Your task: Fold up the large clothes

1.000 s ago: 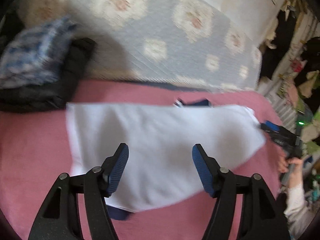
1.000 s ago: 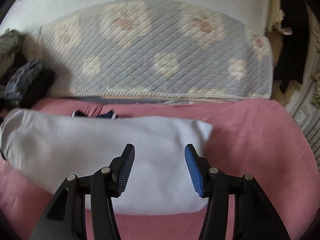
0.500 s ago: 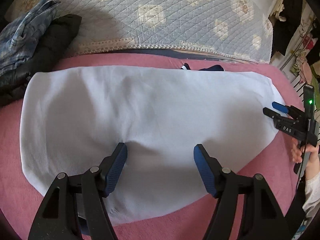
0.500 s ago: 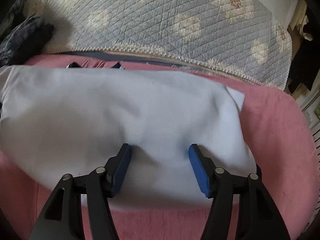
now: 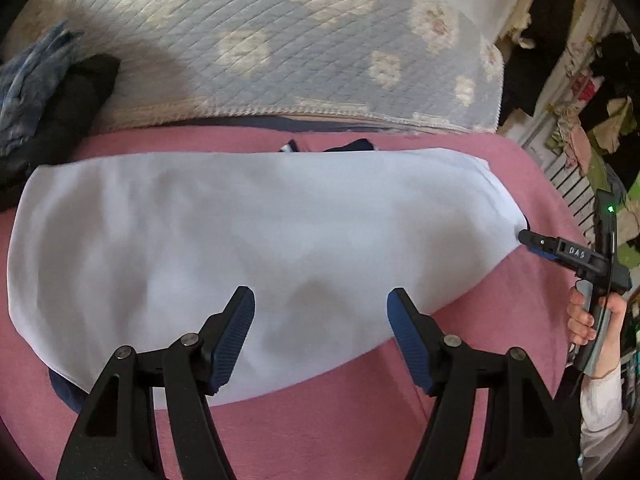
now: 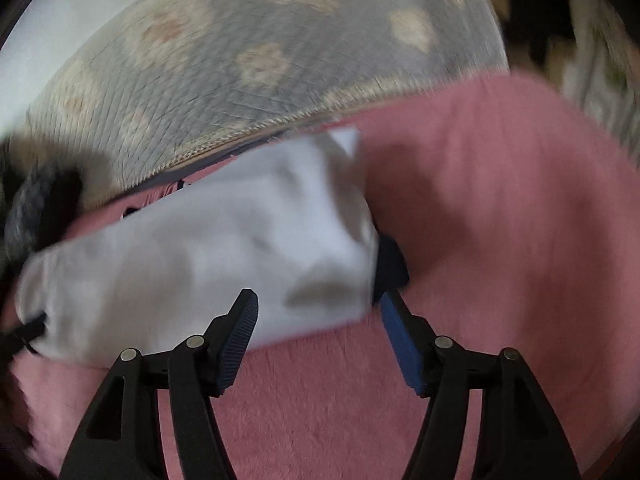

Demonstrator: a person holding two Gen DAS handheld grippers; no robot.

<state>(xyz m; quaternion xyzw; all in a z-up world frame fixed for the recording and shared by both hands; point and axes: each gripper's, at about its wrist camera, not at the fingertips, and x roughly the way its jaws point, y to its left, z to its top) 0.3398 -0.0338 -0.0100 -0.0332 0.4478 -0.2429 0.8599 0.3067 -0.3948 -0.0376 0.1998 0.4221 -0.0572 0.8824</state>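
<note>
My left gripper [image 5: 320, 332] stands wide, its blue pads [image 5: 236, 340] apart with nothing pinched between them. The white garment [image 5: 248, 240] lies folded flat on the pink blanket [image 5: 360, 420] and fills the middle of the left wrist view, stretching from the left edge almost to the right edge. Its near edge runs just under and between my left fingertips, so the cloth sits directly ahead of the jaws and slightly below them. A dark navy layer [image 5: 66, 392] peeks out from under the white cloth at the lower left, and another navy bit [image 5: 352, 146] shows at its far edge, upper centre.

At the right of that view, my right gripper [image 5: 536, 244] reaches the garment's right end, with my hand [image 5: 588, 316] on its handle; whether it touches the cloth there I cannot tell.

In the right wrist view, which is blurred, my right gripper [image 6: 316, 320] has its jaws opening. The garment's [image 6: 208, 264] right end lies between and just beyond the fingertips, slanting from lower left to upper centre, and the pads are not pressing on it. A navy fold [image 6: 390, 264] sticks out beside the right pad [image 6: 400, 344].

Beyond the blanket, a quilted floral cover [image 5: 280, 40] spans the top of the frame, and a pile of dark and blue clothes [image 5: 44, 92] sits upper left.
</note>
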